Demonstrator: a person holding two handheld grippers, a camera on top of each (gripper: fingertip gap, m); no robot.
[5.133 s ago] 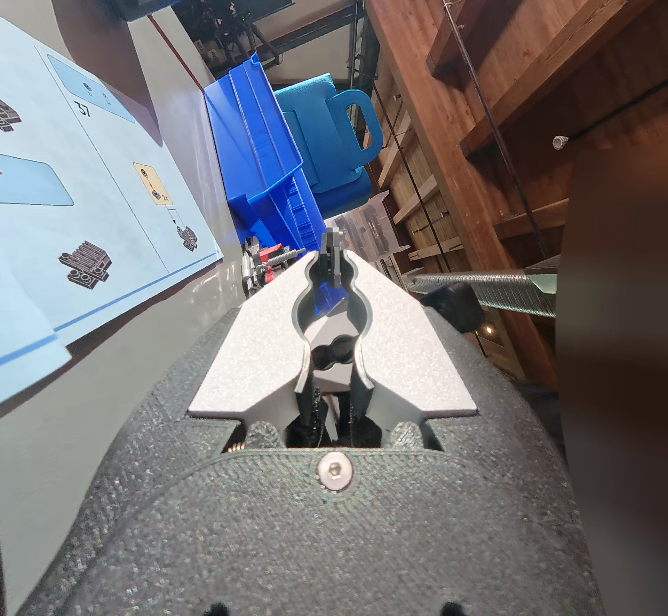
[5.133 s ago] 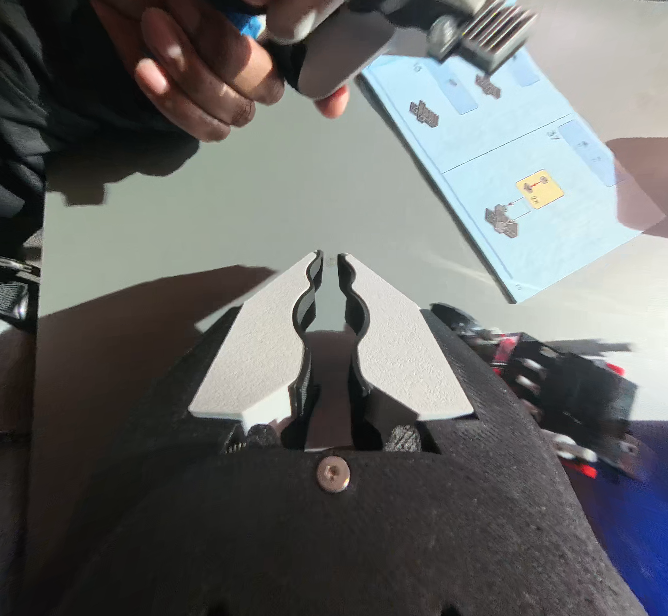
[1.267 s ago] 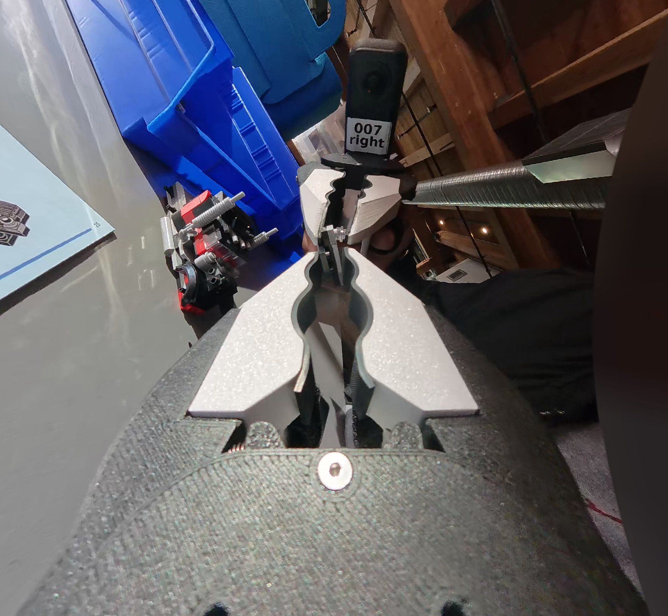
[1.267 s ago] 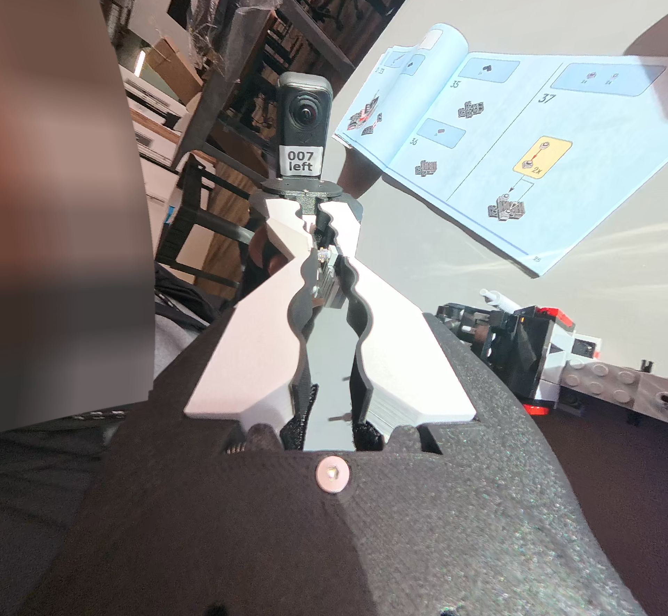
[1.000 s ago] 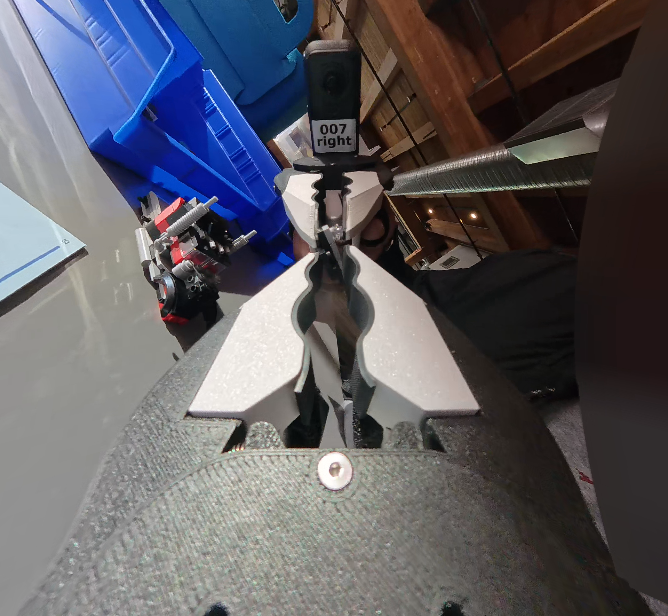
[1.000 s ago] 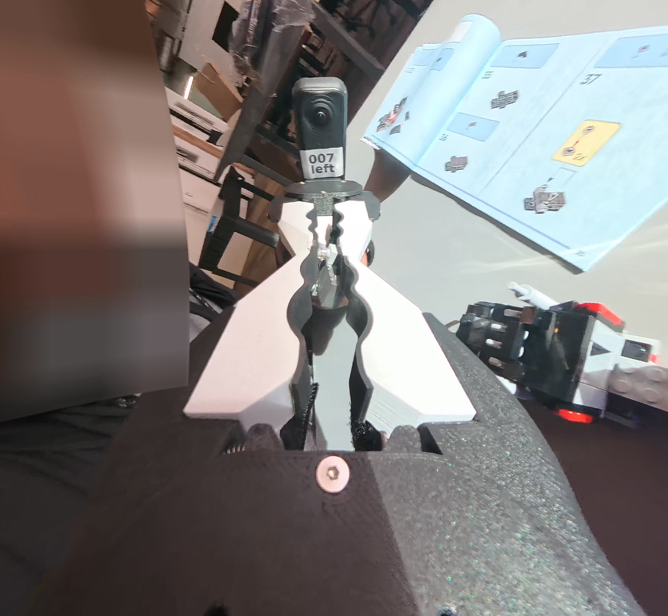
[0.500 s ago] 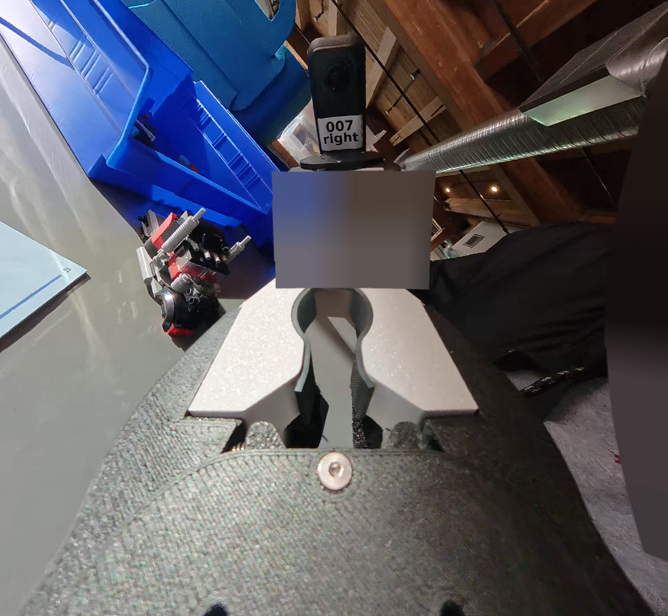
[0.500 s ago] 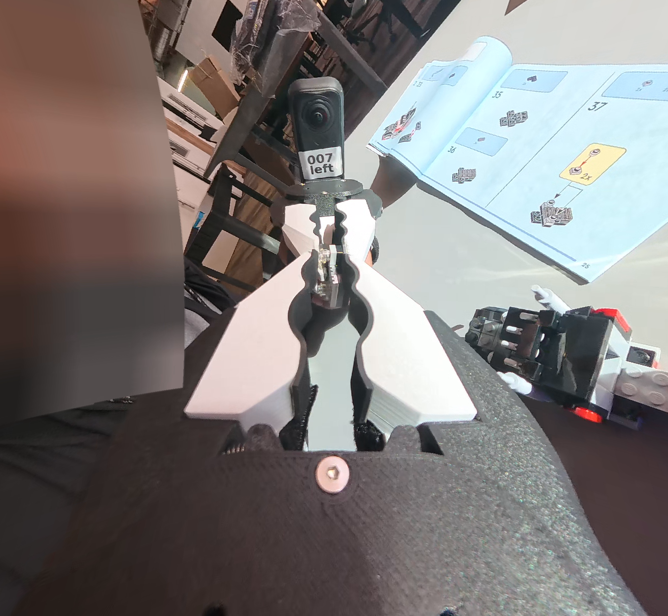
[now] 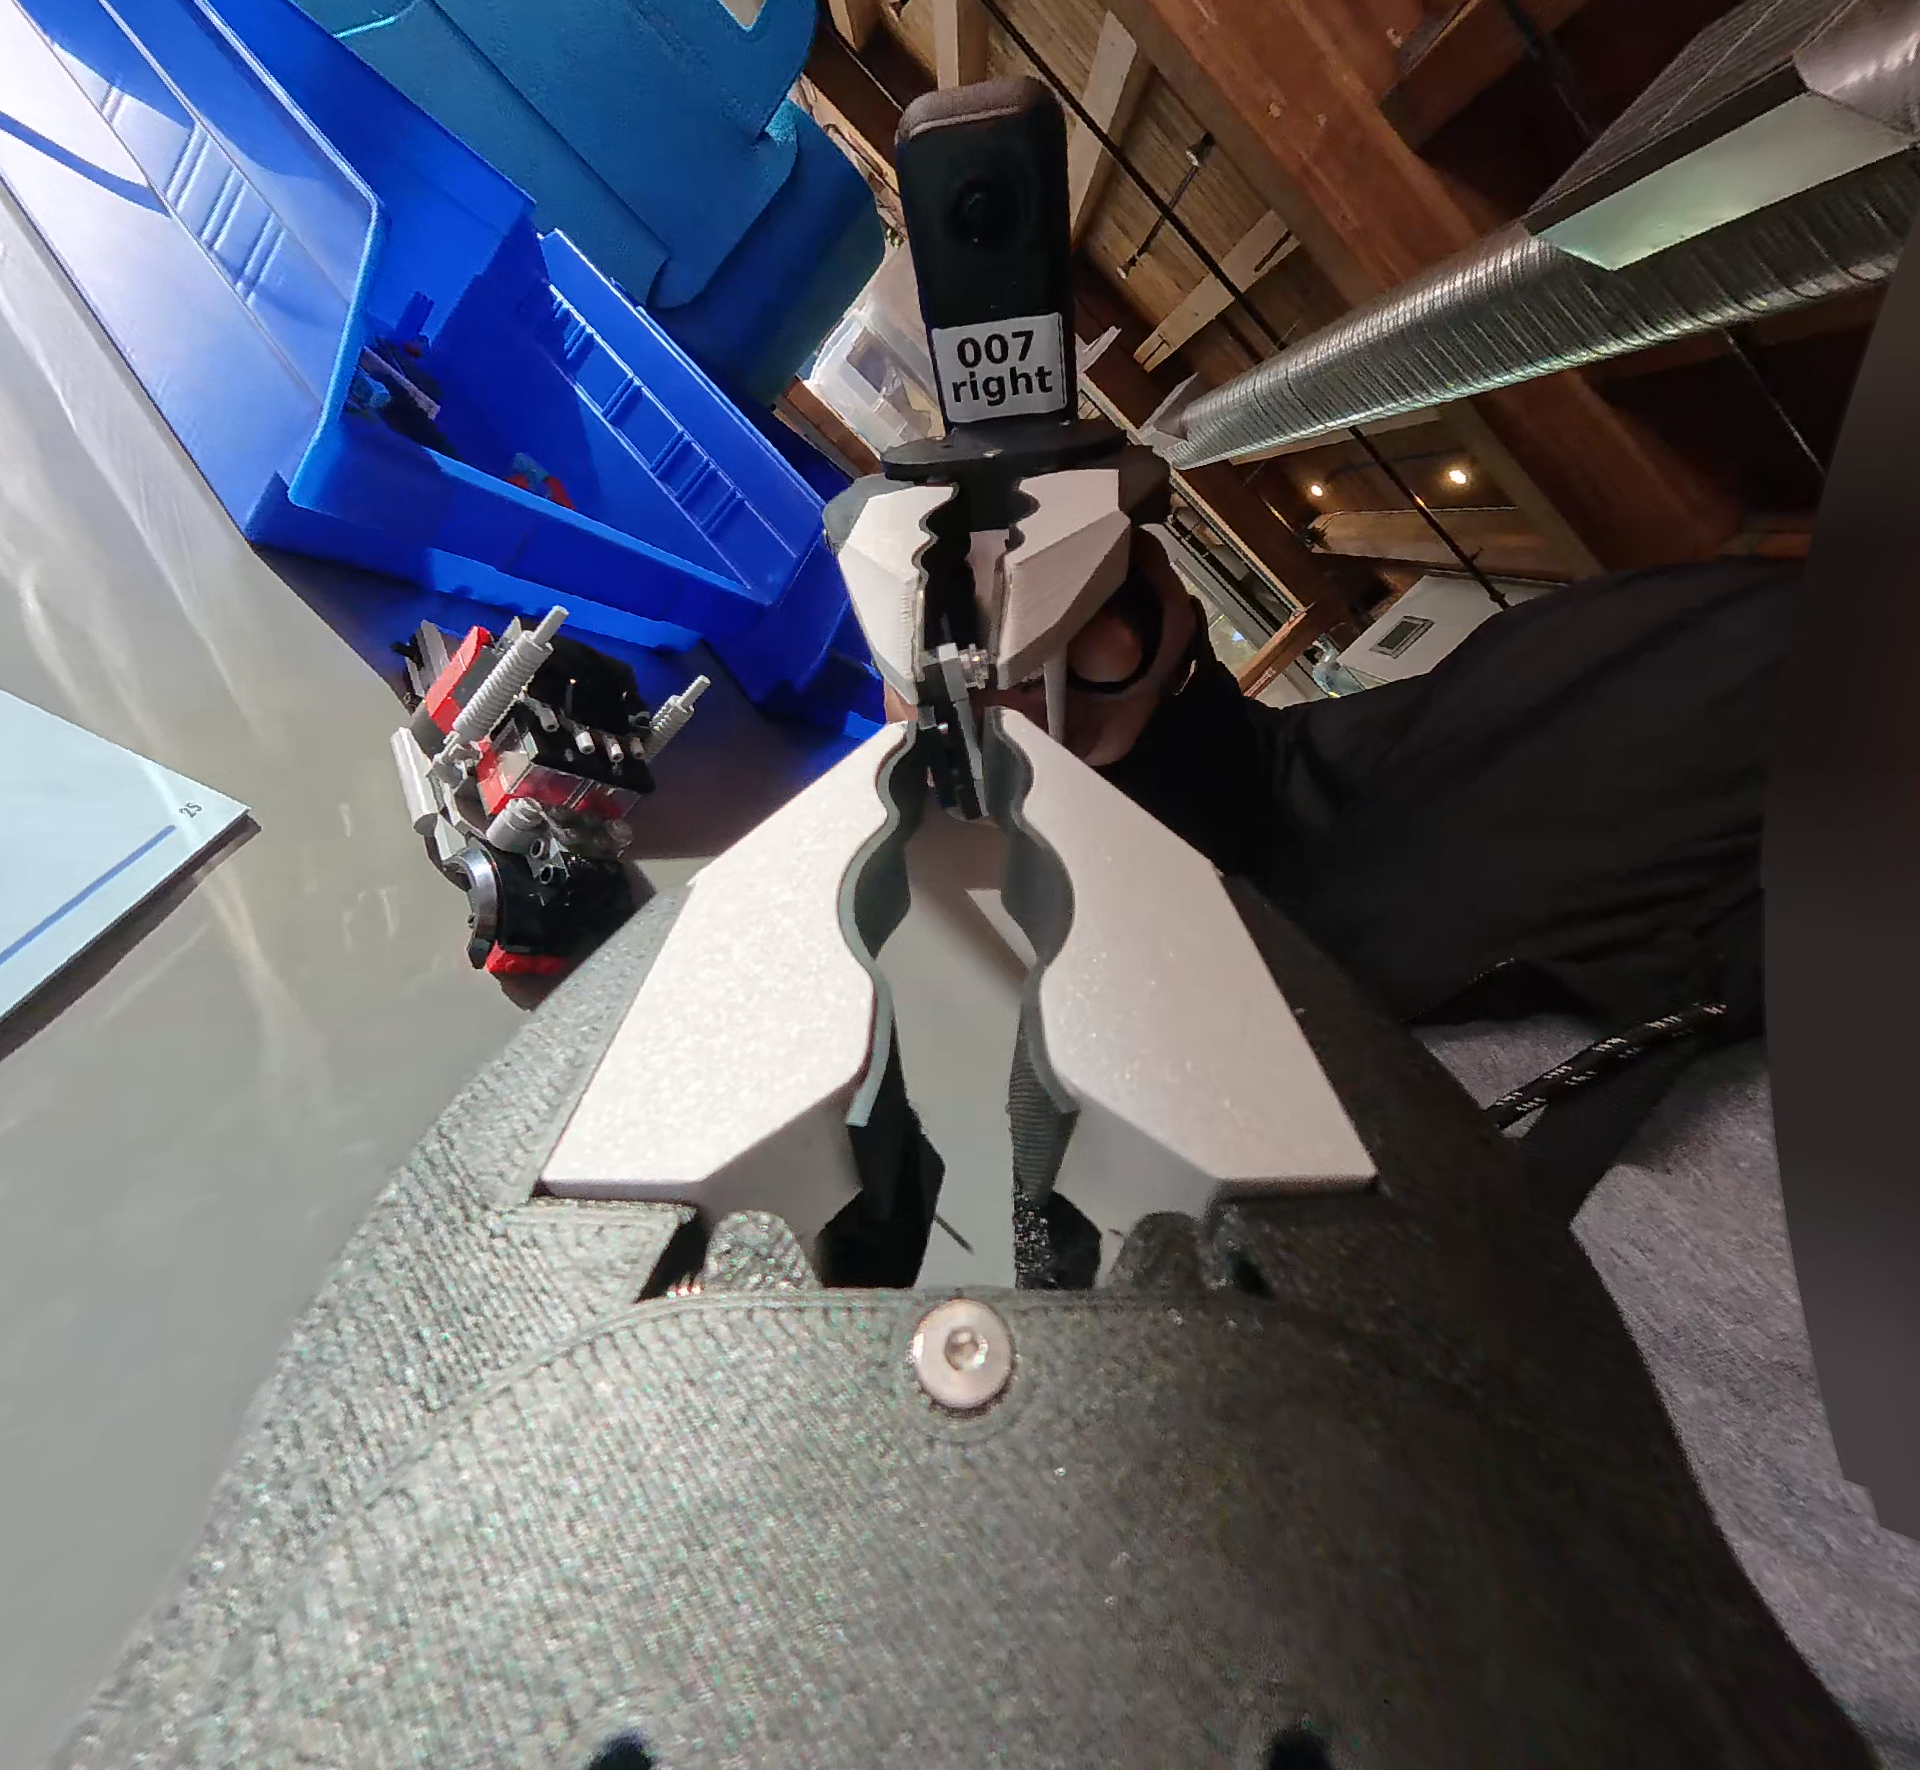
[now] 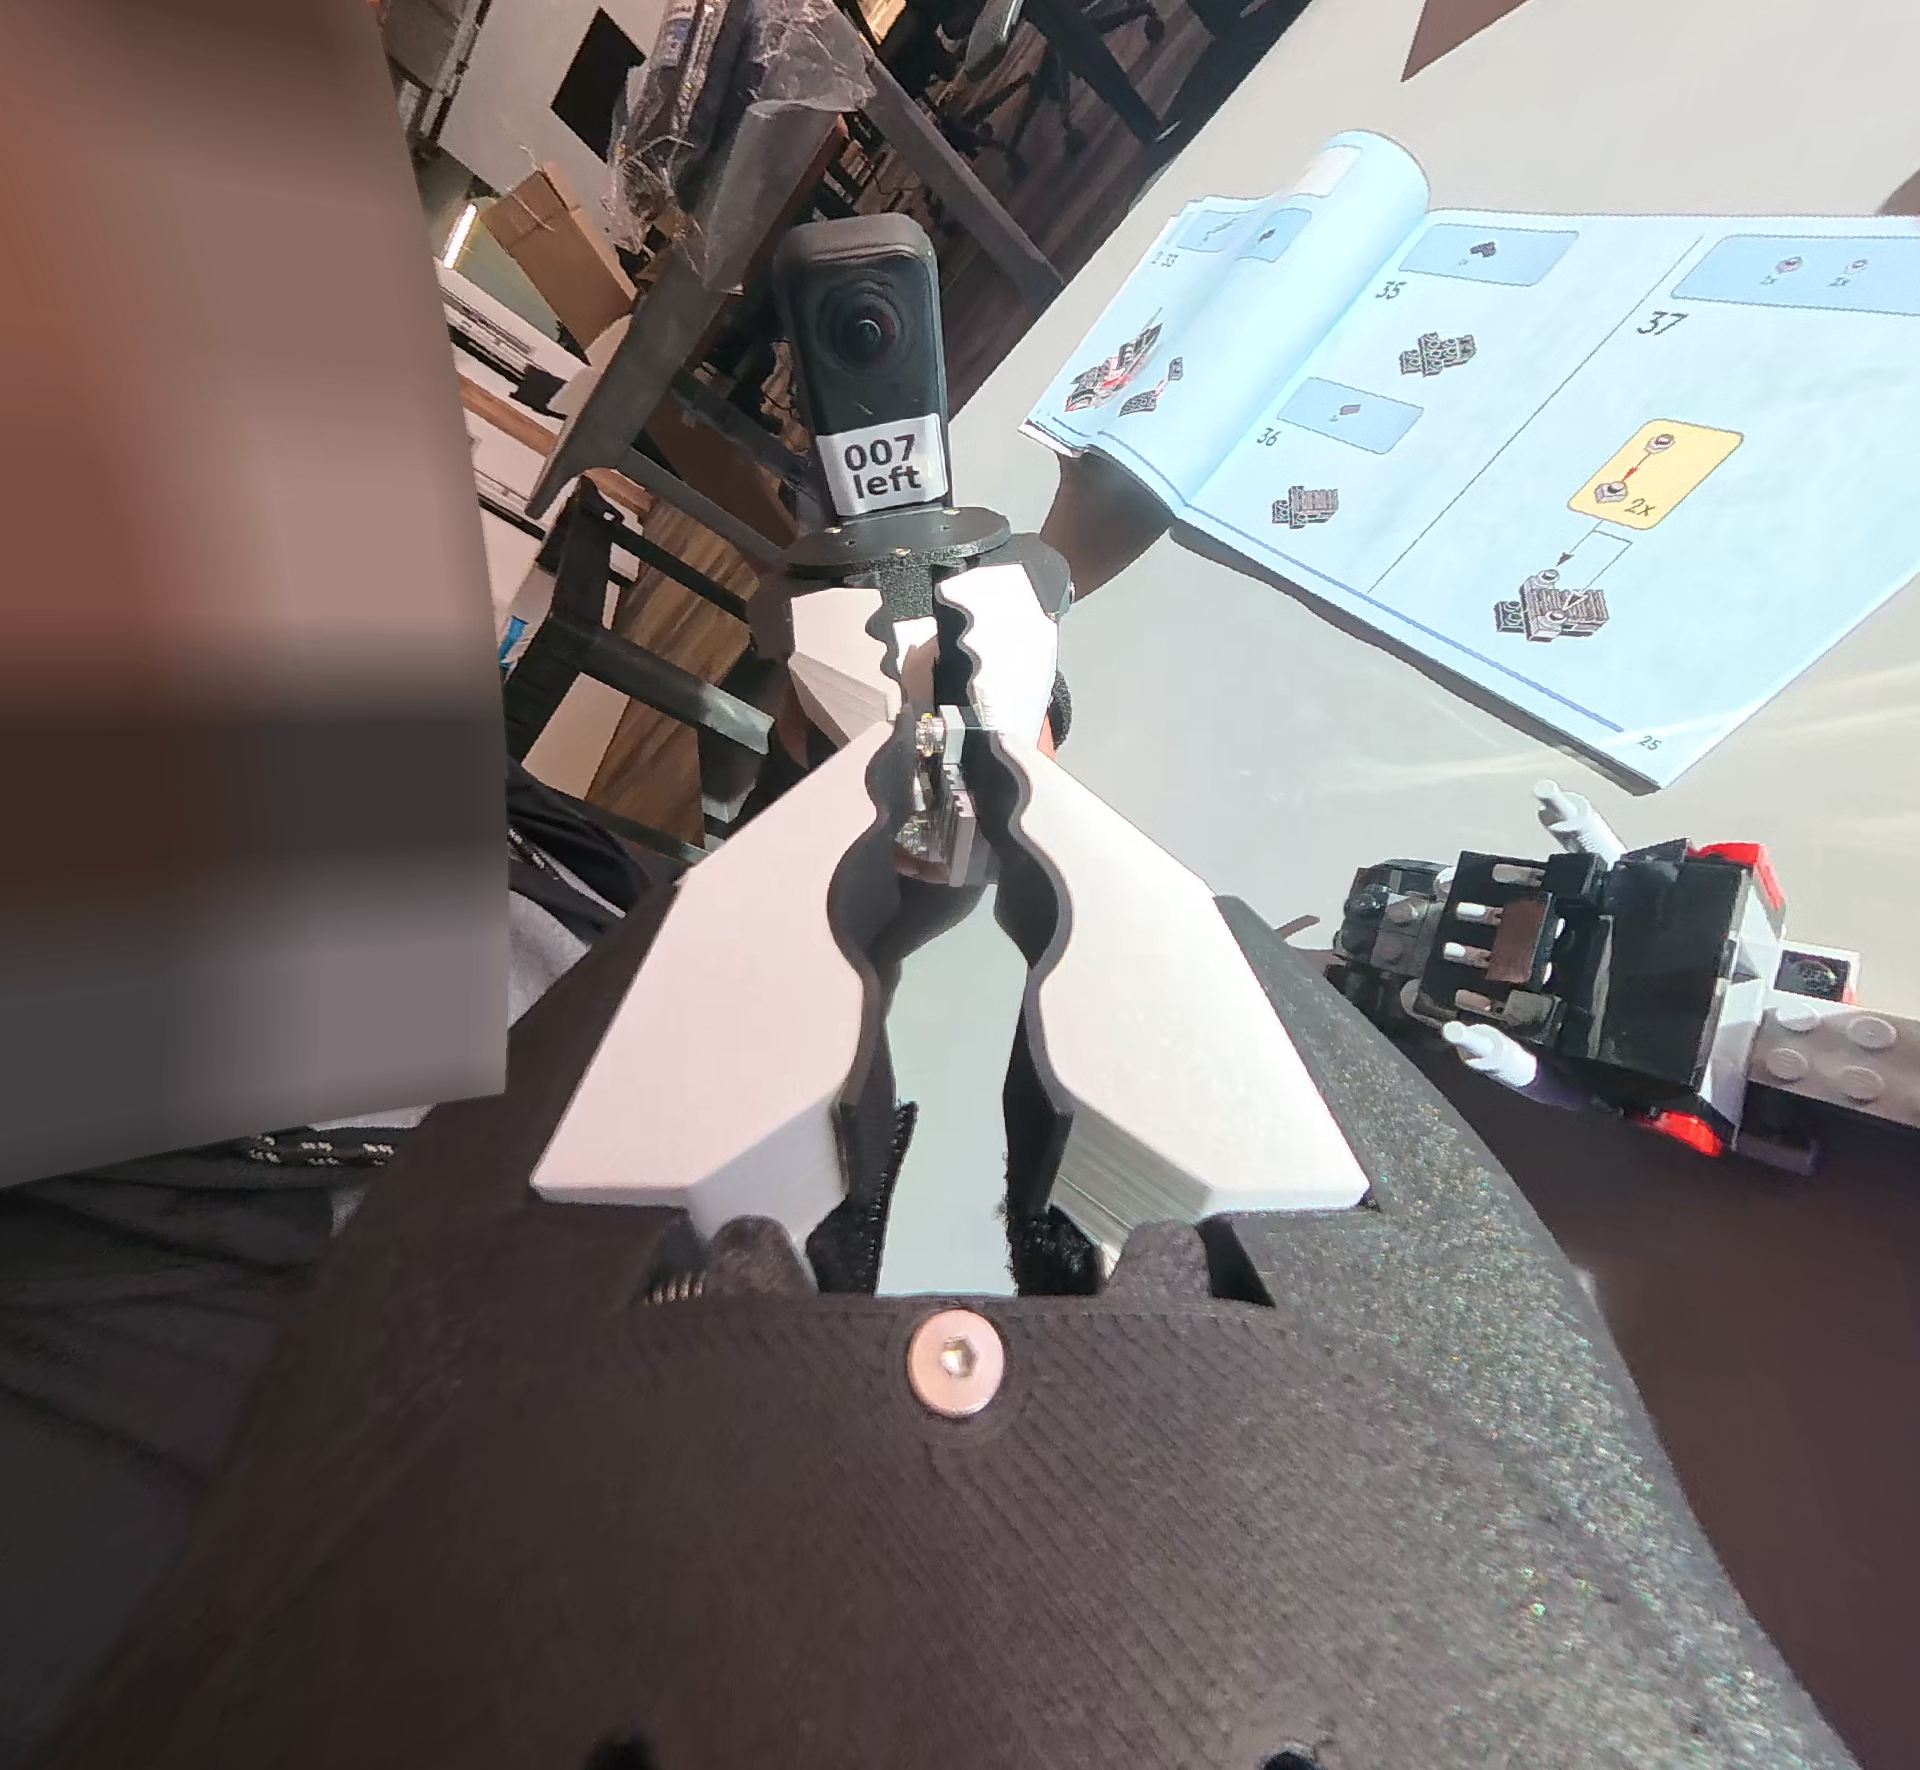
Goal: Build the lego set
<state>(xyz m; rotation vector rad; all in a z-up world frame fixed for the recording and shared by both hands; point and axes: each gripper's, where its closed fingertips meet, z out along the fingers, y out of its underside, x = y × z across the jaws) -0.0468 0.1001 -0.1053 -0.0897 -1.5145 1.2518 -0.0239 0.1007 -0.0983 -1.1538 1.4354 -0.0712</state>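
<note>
Both two-finger tongs are held tip to tip above the near edge of the grey table [image 9: 135, 1045], each with pale grey wavy-edged fingers on a black textured body. In the left wrist view, the left gripper [image 9: 951, 754] is closed down to a narrow gap on a small dark grey flat lego assembly [image 9: 954, 744], which is clamped on edge between its tips. Facing it, the right gripper [image 9: 961, 655] is seen with its tips nearly together on a tiny light grey round lego piece [image 9: 974, 662], which is pressed against the far end of the dark assembly. A black camera with a white label [image 9: 985, 266] is mounted above the right gripper, and a hand in a dark sleeve [image 9: 1127, 681] is seen behind it.

In the right wrist view, the right gripper [image 10: 940, 749] is closed on the small light grey piece [image 10: 928, 735], with the studded grey assembly [image 10: 940, 821] lying just inside its fingers. The left gripper [image 10: 940, 681] is met head-on, its fingers pinched on the same assembly.

On the table to the left in the left wrist view, a partly built black, red and white lego vehicle [image 9: 530, 764] is set down, well apart from the tongs. Beyond it, bright blue plastic bins [image 9: 312, 266] are stacked, with loose pieces inside. A pale blue open instruction booklet [image 10: 1507, 432] is spread flat on the table beyond the vehicle [image 10: 1662, 982].
</note>
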